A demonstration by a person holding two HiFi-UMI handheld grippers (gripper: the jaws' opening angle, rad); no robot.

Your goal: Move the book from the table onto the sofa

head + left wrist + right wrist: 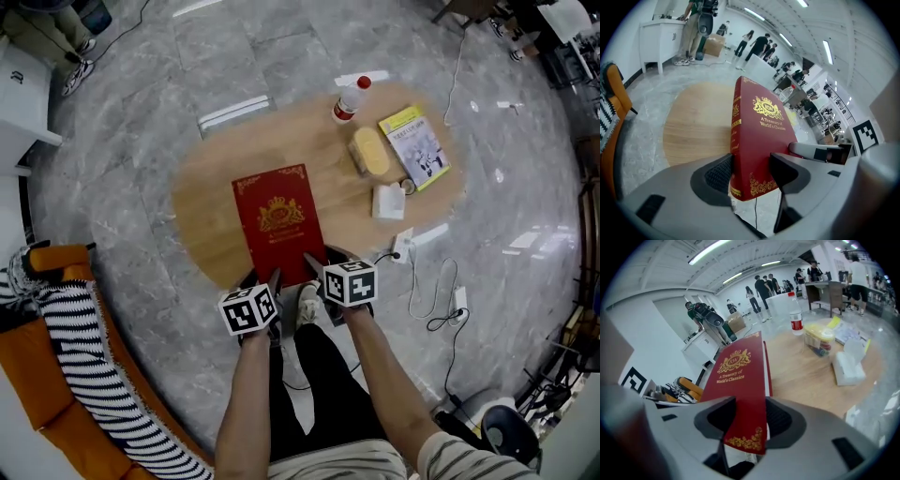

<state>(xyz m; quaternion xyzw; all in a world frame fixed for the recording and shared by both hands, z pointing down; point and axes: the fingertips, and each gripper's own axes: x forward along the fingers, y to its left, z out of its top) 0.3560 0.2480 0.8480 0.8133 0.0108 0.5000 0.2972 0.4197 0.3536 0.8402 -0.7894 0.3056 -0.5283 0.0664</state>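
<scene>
Sofa: orange, at your far left and well apart from the surface. It is the destination, and the book has not reached it.
Striped throw: draped over the sofa seat. I judge it a soft, uneven landing, so plan to lay the book flat.
Surface: oval wooden top straight ahead of you. Its left half is bare, which leaves the way toward the sofa free of clutter.
Left hand-held gripper: clamped on the book at its near spine corner, with one jaw on the front cover and the other under the back cover. This grip takes the heavy bound edge.
Book: red hardback with gold print, cover up, held only along its near edge. That edge projects past the rim of the surface and over the floor, which is what lets your jaws close above and below it. I cannot tell whether its far edge rests on the wood.
Right hand-held gripper: clamped across the book's thickness at the near corner on the page-edge side. It balances the left grip, so the cover cannot swing open.
Bottle, yellow-topped container, booklet, white pack: these stand on the right half of the surface, apart from the book. They play no part in the task.
Risk: both grips sit on one edge, so I judge the far end liable to droop. Keep the two hand-held grippers level with each other.
</scene>
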